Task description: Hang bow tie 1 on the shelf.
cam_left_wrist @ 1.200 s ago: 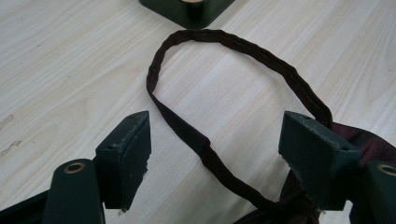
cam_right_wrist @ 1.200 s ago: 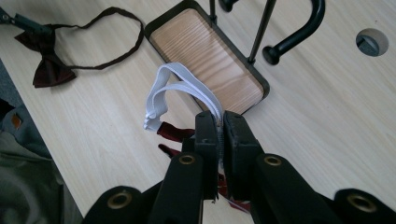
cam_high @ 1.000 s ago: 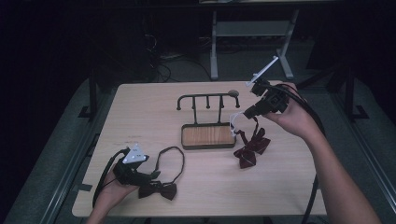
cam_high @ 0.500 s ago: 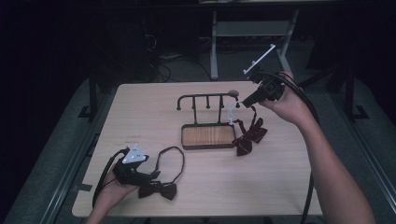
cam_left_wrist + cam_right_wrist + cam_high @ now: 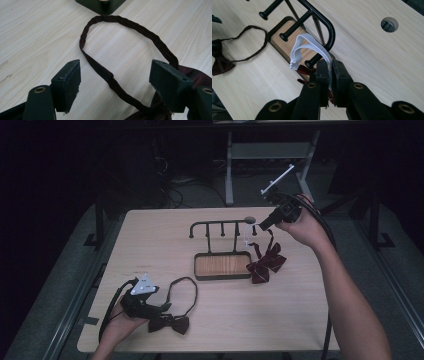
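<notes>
**Red bow tie held up by its white strap beside the rack**

High view: right gripper (image 5: pixel 261 224) raised at the rack (image 5: pixel 222 227), red bow tie (image 5: pixel 265 264) hanging beneath, touching the table (image 5: pixel 310 320) just right of the rack's wooden base. Left gripper (image 5: pixel 159 309) low at the near-left edge, beside a dark bow tie (image 5: pixel 169 324).

Left gripper view: 2 jaws spread wide, gripping nothing, astride the dark strap (image 5: pixel 117 85).

Right gripper view: jaws clamped on the white strap (image 5: pixel 308 47), looped near a rack peg.

Bright tabletop, dark surroundings, sharp focus.
</notes>
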A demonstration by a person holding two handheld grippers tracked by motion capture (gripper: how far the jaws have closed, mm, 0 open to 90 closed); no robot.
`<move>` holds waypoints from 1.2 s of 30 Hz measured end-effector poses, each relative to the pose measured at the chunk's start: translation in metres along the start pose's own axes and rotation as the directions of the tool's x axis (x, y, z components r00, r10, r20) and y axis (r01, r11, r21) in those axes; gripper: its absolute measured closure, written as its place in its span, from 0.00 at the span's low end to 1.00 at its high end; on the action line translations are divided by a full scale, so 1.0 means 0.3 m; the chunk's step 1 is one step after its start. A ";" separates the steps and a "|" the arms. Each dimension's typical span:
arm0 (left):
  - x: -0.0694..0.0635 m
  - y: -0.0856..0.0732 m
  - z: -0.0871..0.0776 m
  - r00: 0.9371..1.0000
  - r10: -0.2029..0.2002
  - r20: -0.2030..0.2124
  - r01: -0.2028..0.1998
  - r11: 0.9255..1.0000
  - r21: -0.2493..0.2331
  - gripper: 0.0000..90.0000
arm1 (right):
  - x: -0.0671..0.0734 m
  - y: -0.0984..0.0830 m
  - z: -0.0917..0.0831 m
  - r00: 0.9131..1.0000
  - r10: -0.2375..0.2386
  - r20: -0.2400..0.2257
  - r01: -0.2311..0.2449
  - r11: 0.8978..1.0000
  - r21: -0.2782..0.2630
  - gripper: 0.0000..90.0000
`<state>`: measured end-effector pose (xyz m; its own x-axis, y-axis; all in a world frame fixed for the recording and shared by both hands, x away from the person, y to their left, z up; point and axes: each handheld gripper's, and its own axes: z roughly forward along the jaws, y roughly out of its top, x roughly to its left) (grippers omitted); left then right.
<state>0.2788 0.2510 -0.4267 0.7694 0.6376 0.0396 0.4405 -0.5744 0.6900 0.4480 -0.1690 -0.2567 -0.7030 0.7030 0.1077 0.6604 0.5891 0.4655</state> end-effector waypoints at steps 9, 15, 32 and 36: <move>0.000 0.000 0.001 1.000 0.002 0.001 -0.002 1.000 0.003 0.29 | -0.029 -0.009 0.032 1.000 0.024 -0.006 -0.024 1.000 0.007 0.93; 0.001 0.000 0.003 1.000 0.002 0.002 -0.002 1.000 0.005 0.29 | -0.033 -0.017 0.042 1.000 0.026 -0.013 -0.026 1.000 0.006 0.93; -0.001 -0.002 0.011 1.000 -0.001 0.007 0.001 1.000 0.019 0.29 | -0.031 -0.063 0.059 0.998 0.018 -0.055 -0.019 1.000 -0.006 0.88; 0.000 -0.003 0.012 1.000 -0.006 0.007 0.006 1.000 0.021 0.29 | -0.027 -0.082 0.063 0.997 0.010 -0.072 -0.011 1.000 -0.009 0.85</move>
<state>0.2801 0.2497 -0.4297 0.7700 0.6373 0.0308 0.4544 -0.5816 0.6747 0.4425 -0.1817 -0.2855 -0.7135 0.6784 0.1755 0.6656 0.5779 0.4721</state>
